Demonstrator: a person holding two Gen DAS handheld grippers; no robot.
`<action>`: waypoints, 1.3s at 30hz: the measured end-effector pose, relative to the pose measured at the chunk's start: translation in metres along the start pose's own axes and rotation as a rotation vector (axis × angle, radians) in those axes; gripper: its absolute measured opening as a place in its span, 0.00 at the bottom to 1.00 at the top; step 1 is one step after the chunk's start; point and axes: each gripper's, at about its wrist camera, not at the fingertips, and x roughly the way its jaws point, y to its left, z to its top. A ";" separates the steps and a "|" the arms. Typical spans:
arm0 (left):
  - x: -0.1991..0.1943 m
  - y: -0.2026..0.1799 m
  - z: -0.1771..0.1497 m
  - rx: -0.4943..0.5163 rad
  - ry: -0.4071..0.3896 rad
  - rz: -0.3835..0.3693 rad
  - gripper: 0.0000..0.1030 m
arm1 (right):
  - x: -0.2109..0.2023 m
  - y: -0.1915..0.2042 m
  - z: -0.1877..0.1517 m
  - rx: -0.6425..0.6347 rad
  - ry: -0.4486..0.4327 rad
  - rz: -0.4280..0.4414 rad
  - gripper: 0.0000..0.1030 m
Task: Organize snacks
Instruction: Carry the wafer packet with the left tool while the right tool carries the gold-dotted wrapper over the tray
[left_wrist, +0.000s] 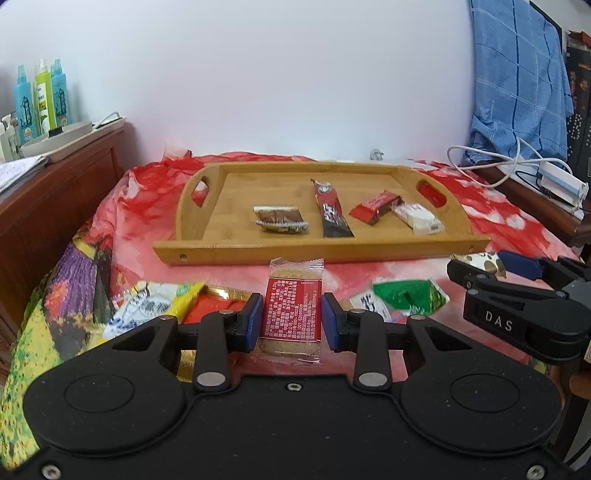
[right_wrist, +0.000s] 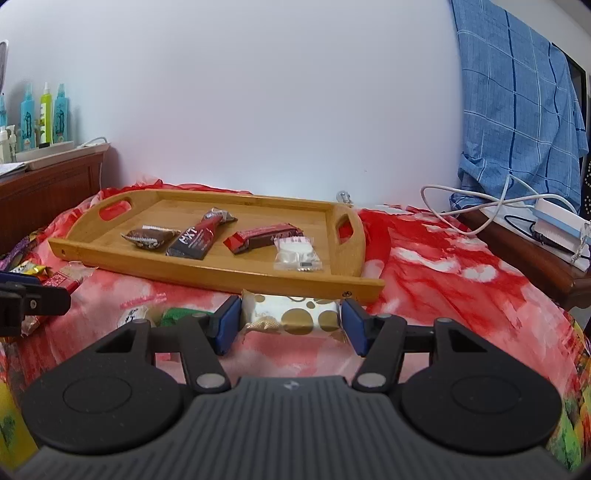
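Note:
My left gripper (left_wrist: 291, 319) is shut on a red biscuit packet (left_wrist: 291, 310), its blue pads pressing both long sides, lifted a little off the cloth. My right gripper (right_wrist: 290, 325) is shut on a white packet with gold dots (right_wrist: 295, 314), just in front of the tray's near rim. The wooden tray (left_wrist: 258, 249) holds several snacks: a brown packet (left_wrist: 280, 219), a dark red stick sachet (left_wrist: 332, 212), a red bar (left_wrist: 376, 206) and a white packet (left_wrist: 417, 218). In the left wrist view the right gripper (left_wrist: 476, 267) shows at the right edge.
Loose snacks lie on the red cloth: a yellow-white bag (left_wrist: 155, 302), a green packet (left_wrist: 406, 295), a red-gold pack (left_wrist: 214, 306). A wooden headboard with bottles (left_wrist: 40, 99) stands left. A cable and a white box (right_wrist: 561, 221) sit on the right ledge under a blue cloth.

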 end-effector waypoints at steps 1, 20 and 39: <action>0.001 0.000 0.002 0.002 -0.002 0.005 0.31 | 0.001 -0.001 0.002 0.008 0.001 0.007 0.60; 0.044 0.023 0.065 -0.056 -0.023 0.049 0.31 | 0.037 -0.010 0.040 0.071 0.030 0.155 0.60; 0.120 0.055 0.090 -0.142 0.044 0.100 0.31 | 0.096 0.011 0.055 -0.004 0.087 0.236 0.59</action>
